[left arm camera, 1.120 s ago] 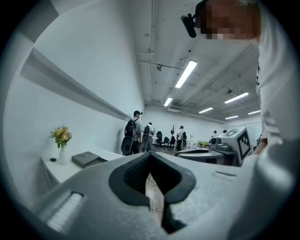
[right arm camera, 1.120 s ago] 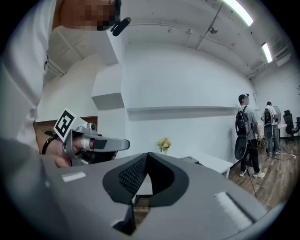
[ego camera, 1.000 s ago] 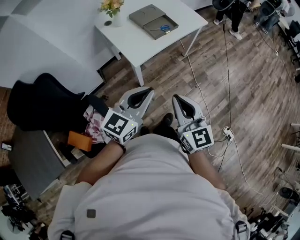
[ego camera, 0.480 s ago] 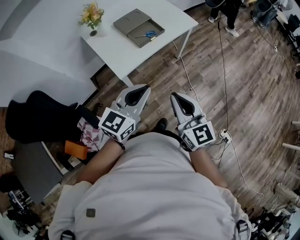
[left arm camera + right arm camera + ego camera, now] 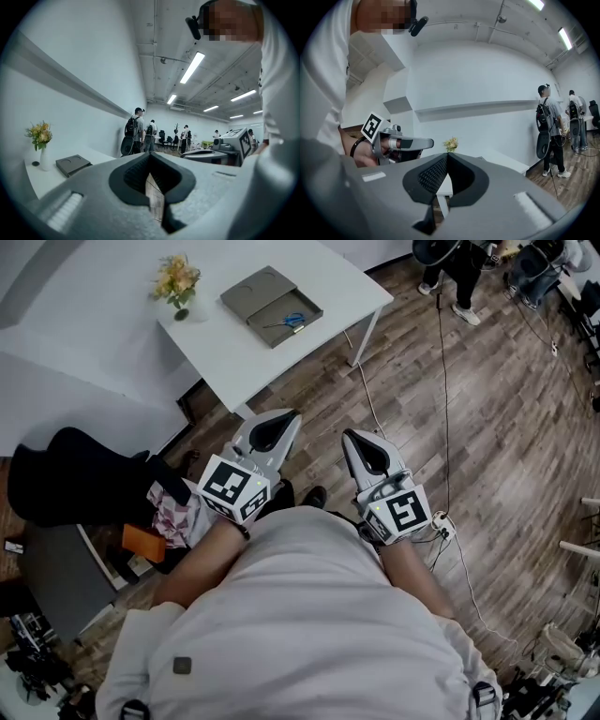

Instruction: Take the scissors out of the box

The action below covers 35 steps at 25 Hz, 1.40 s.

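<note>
A grey box [image 5: 272,306] lies with its lid open on the white table [image 5: 281,348] far ahead in the head view. Blue-handled scissors [image 5: 291,322] rest in its tray. Both grippers are held over the wooden floor, well short of the table. My left gripper [image 5: 289,416] is shut with nothing in it, and so is my right gripper [image 5: 349,435]. In the left gripper view the box [image 5: 72,164] shows low at the left beyond the shut jaws of the left gripper [image 5: 150,153]. The right gripper view shows the right gripper [image 5: 447,154] shut; the scissors are hidden there.
A vase of flowers [image 5: 176,282] stands at the table's left end. A black chair with a bag [image 5: 75,474] and an orange item [image 5: 141,542] are at my left. Cables [image 5: 441,381] and a power strip [image 5: 436,521] lie on the floor at the right. People [image 5: 459,263] stand beyond.
The table with the box has slid left and slightly down in the head view as I walk toward it. Both grippers stay shut and keep their pose.
</note>
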Each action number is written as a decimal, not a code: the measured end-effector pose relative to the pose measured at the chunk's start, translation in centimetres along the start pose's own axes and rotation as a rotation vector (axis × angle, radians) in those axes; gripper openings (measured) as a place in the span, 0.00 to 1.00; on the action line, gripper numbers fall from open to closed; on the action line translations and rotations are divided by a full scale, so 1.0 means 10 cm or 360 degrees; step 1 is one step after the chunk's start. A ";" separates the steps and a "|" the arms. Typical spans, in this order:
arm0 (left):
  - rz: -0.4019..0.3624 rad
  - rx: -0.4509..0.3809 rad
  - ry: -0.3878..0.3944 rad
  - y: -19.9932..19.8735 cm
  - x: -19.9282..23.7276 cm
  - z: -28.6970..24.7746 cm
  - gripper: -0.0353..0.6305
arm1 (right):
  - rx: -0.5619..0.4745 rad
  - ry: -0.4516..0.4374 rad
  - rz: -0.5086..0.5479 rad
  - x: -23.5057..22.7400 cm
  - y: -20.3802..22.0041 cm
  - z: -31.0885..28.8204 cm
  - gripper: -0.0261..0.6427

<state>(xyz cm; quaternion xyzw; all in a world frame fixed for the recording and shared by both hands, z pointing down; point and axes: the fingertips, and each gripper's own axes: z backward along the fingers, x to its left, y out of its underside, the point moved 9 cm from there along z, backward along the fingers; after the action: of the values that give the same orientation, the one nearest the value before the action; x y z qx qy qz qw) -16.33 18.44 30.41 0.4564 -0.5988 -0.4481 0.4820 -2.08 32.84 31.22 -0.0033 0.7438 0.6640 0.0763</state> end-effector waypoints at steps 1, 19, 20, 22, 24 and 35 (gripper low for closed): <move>0.0003 -0.0001 -0.0002 0.00 0.03 -0.03 0.06 | 0.0006 -0.0004 -0.0003 -0.03 0.00 -0.03 0.06; 0.0018 -0.0034 0.0102 -0.21 1.06 -0.72 0.06 | 0.0067 0.0042 0.0013 -0.50 -0.09 -1.03 0.06; 0.0018 -0.0037 0.0104 -0.24 1.16 -0.75 0.06 | 0.0069 0.0039 0.0015 -0.52 -0.10 -1.14 0.06; 0.0013 -0.0041 0.0113 -0.30 1.35 -0.80 0.06 | 0.0069 0.0034 0.0025 -0.56 -0.16 -1.35 0.06; 0.0006 -0.0045 0.0124 -0.37 1.54 -0.83 0.06 | 0.0069 0.0031 0.0037 -0.59 -0.22 -1.56 0.06; -0.0005 -0.0050 0.0154 -0.60 2.42 -0.83 0.06 | 0.0081 0.0007 0.0087 -0.57 -0.42 -2.52 0.06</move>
<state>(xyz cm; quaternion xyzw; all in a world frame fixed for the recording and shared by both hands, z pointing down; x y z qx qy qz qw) -10.34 -7.12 29.74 0.4709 -0.5670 -0.4355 0.5168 1.23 6.89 30.39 0.0175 0.7605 0.6466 0.0564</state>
